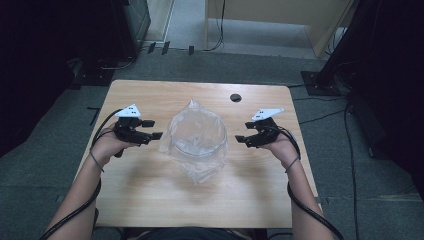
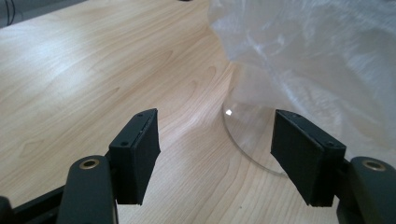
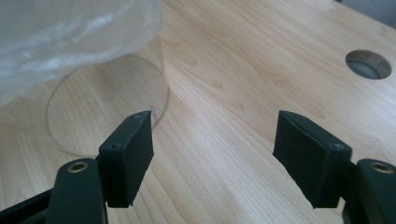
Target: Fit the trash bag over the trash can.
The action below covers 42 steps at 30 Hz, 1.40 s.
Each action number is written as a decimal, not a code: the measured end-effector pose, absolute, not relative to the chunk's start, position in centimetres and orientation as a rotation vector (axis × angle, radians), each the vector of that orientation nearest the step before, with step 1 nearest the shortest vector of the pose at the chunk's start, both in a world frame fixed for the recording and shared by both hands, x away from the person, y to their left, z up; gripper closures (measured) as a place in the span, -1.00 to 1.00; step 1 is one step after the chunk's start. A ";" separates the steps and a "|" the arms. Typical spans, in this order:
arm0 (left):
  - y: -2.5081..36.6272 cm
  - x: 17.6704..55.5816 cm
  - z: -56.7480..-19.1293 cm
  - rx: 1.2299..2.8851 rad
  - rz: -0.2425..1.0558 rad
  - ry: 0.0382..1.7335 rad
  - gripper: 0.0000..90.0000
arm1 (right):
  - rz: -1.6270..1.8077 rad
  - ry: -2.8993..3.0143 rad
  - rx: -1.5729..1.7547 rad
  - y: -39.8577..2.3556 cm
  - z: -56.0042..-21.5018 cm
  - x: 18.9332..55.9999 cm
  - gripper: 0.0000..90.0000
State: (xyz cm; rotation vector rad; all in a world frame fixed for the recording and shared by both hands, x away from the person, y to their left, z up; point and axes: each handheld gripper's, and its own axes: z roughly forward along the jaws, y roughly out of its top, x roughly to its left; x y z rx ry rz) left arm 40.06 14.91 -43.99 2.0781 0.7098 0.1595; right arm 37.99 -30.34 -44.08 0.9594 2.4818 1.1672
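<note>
Jaws of the left gripper (image 1: 151, 129) stand wide apart with nothing between them but bare wood; the pads (image 2: 135, 156) touch nothing. Its twin, the right gripper (image 1: 243, 136), is spread just as wide and likewise holds nothing. One gripper sits on each side of a single clear glass bowl (image 1: 198, 142), which stands at the middle of the wooden table (image 1: 150, 185) with one thin transparent plastic bag (image 1: 192, 112) draped over it. Each gripper is near the bowl but apart from it. Bag and glass are both see-through, so the bowl's rim is hard to trace; in the left gripper view only its lower curve (image 2: 245, 135) shows. One round hole (image 1: 235, 97) is cut in the tabletop.
</note>
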 end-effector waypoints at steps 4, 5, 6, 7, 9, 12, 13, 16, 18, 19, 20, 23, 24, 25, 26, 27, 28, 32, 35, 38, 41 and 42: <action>14.7 40.2 -45.1 2.083 0.162 0.724 -0.43 | 1.151 2.506 0.952 -30.0 -45.1 38.2 -0.36; 14.7 40.2 -45.1 2.083 0.162 0.724 -0.46 | 1.151 2.506 0.952 -30.0 -45.1 38.2 -0.36; 14.7 40.3 -45.4 2.084 0.161 0.725 -0.46 | 1.150 2.511 0.953 -29.9 -45.3 38.2 -0.37; 14.7 40.3 -45.6 2.088 0.161 0.729 -0.48 | 1.146 2.518 0.951 -29.9 -45.5 38.2 -0.37; 14.8 40.5 -46.4 2.094 0.164 0.742 -0.52 | 1.141 2.518 0.951 -29.8 -46.2 38.3 -0.37; 15.0 40.7 -46.9 2.097 0.176 0.755 -0.53 | 1.176 2.503 0.970 -29.6 -47.0 38.6 -0.37; 15.0 40.7 -47.2 2.099 0.190 0.768 -0.53 | 1.176 2.503 0.970 -29.6 -47.0 38.6 -0.37; 14.8 40.8 -48.0 2.111 0.227 0.769 -0.53 | 1.160 2.504 0.982 -29.4 -48.0 38.9 -0.37; 14.7 40.9 -48.2 2.116 0.234 0.766 -0.53 | 1.158 2.506 0.983 -29.4 -48.1 39.0 -0.37; 14.7 40.9 -48.5 2.124 0.241 0.761 -0.53 | 1.155 2.509 0.988 -29.5 -48.3 39.0 -0.37; 14.7 40.9 -48.7 2.130 0.243 0.756 -0.53 | 1.153 2.510 0.986 -29.5 -48.5 39.0 -0.37; 14.8 41.1 -49.5 2.137 0.243 0.772 -0.53 | 1.129 2.523 0.988 -29.6 -49.0 39.0 -0.37; 14.8 41.2 -49.8 2.140 0.247 0.776 -0.53 | 1.126 2.524 0.997 -29.6 -49.1 39.0 -0.37; 14.7 41.2 -50.0 2.147 0.250 0.779 -0.53 | 1.126 2.524 0.997 -29.6 -49.1 39.0 -0.37; 14.7 41.3 -50.2 2.151 0.258 0.772 -0.53 | 1.120 2.525 0.996 -29.7 -49.2 39.1 -0.37; 14.7 41.3 -50.4 2.154 0.267 0.766 -0.53 | 1.115 2.527 0.994 -29.6 -49.3 39.1 -0.37; 14.6 41.4 -50.5 2.155 0.271 0.762 -0.53 | 1.109 2.529 0.996 -29.6 -49.4 39.1 -0.37; 14.5 41.6 -51.1 2.164 0.280 0.758 -0.53 | 1.088 2.534 0.992 -29.5 -50.1 39.3 -0.37; 14.5 41.7 -51.6 2.182 0.278 0.757 -0.53 | 1.098 2.538 0.976 -29.4 -50.4 39.4 -0.36; 14.5 41.7 -51.9 2.195 0.285 0.749 -0.53 | 1.097 2.551 0.929 -29.1 -50.8 39.4 -0.36; 14.5 41.7 -52.0 2.190 0.288 0.752 -0.53 | 1.093 2.564 0.925 -28.8 -51.2 39.5 -0.37; 14.4 41.7 -52.0 2.193 0.291 0.750 -0.53 | 1.084 2.573 0.923 -28.7 -51.4 39.5 -0.37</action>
